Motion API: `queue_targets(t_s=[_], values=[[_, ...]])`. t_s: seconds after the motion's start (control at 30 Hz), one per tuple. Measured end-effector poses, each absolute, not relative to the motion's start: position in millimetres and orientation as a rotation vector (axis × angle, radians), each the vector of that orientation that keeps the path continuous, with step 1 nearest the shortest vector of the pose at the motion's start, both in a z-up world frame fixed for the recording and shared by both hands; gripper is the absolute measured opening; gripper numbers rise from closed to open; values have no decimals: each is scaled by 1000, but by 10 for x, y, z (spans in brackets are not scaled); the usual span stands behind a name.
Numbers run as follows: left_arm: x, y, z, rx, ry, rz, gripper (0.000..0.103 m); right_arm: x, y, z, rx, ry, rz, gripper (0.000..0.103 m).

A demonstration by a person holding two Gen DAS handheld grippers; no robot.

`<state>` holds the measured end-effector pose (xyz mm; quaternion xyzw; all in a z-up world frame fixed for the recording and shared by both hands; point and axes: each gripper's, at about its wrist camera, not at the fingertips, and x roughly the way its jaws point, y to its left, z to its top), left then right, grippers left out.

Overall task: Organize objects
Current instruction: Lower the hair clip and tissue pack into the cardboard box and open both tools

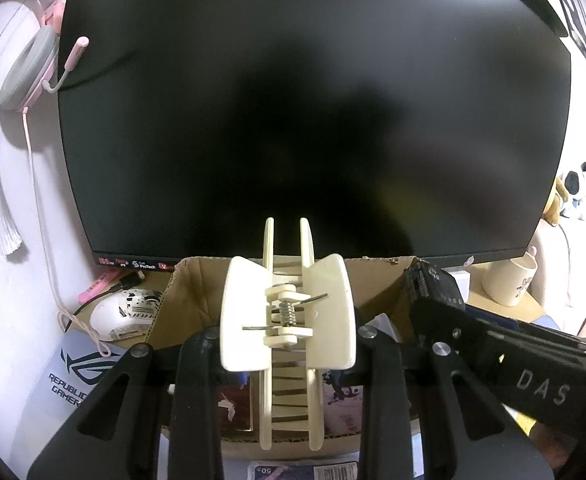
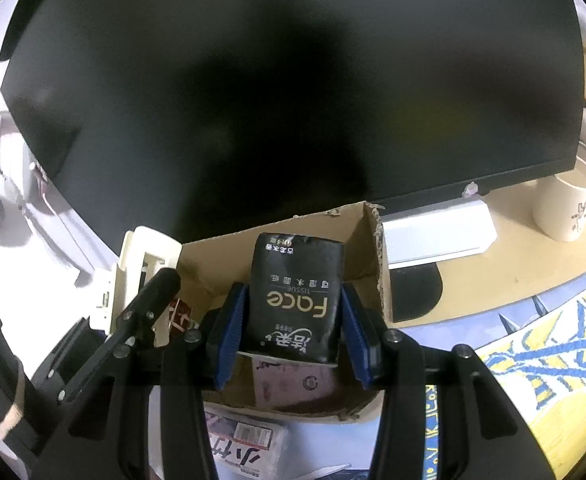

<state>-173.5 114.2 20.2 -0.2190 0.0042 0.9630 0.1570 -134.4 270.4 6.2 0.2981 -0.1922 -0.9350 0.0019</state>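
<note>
A cream hair claw clip [image 1: 287,312] is clamped by its handle wings in my left gripper [image 1: 287,360], which is shut on it; the clip's teeth point forward over an open cardboard box [image 1: 197,280]. My right gripper [image 2: 293,332] is shut on a black pack of face tissues [image 2: 295,300], its blue pads [image 2: 231,332] pressing both sides of the pack above the same cardboard box [image 2: 367,248]. Cards and papers lie in the box bottom. In the right wrist view the hair clip [image 2: 133,280] and a left finger [image 2: 149,304] show at the left. The tissue pack [image 1: 433,284] appears at the right in the left wrist view.
A large dark monitor [image 1: 313,120] stands right behind the box. Pink headphones [image 1: 29,68] hang at the left, above a white mouse [image 1: 121,312]. A cream mug [image 2: 569,208] sits at the right on the desk. A barcoded packet [image 2: 245,444] lies before the box.
</note>
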Motion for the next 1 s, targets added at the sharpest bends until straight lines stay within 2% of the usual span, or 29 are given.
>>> queue_targets(t_s=[0.7,0.8,0.9,0.93,1.0], values=[[-1795,1152,132,-691,55,2774,31,-1374,2723,30,972,-618,-2928,51],[-1795,1147,129,-693,67,2793,36,-1378,2693,30,992,-572,-2936,52],[-1770,1120,146,-675,74,2833,54,-1375,2710,34,1002,-562,-2946,53],[-1756,1099,161,-661,68,2848,63,-1371,2729,35,1005,-571,-2943,56],[-1728,1051,191,-633,53,2876,71,-1369,2777,36,994,-596,-2923,61]])
